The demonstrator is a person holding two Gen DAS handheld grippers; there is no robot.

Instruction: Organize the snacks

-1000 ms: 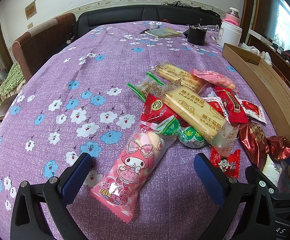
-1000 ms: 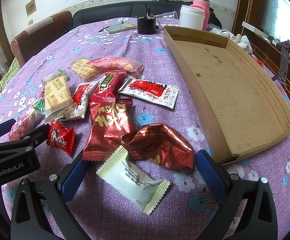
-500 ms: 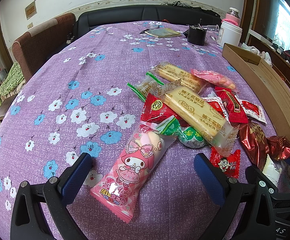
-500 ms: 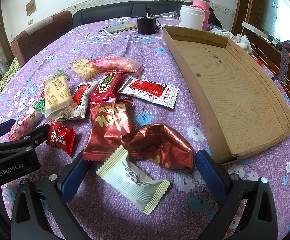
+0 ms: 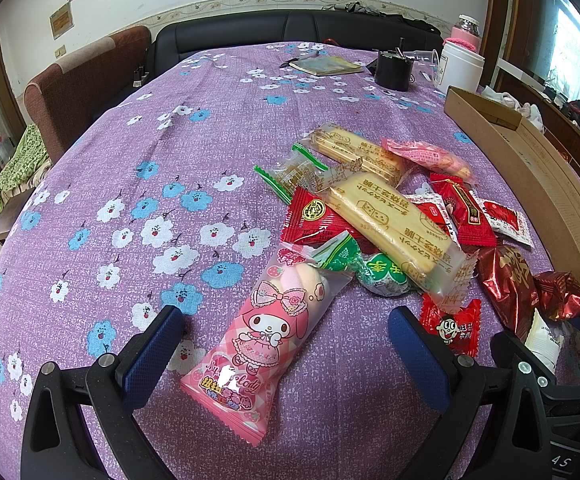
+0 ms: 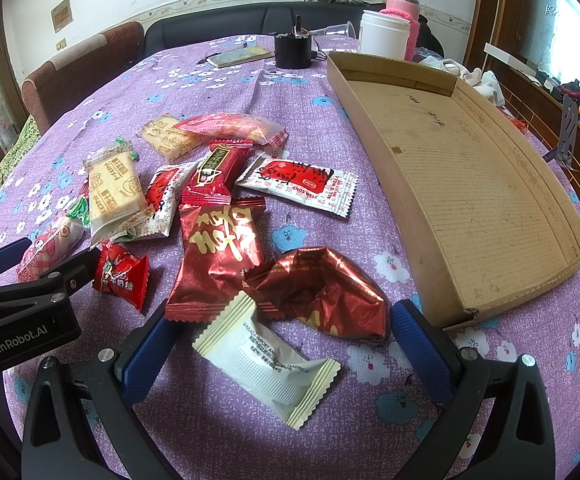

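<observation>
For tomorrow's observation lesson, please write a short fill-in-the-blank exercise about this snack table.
1. The cardboard tray holds ____ snacks.
2. The pink packet lies between the ____ gripper's open fingers.
3. The white packet lies between the open fingers of the ____ gripper.

Missing words: no; left; right

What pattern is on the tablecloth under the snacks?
The tablecloth is purple with white and blue flowers, clearest in the left wrist view.
</observation>
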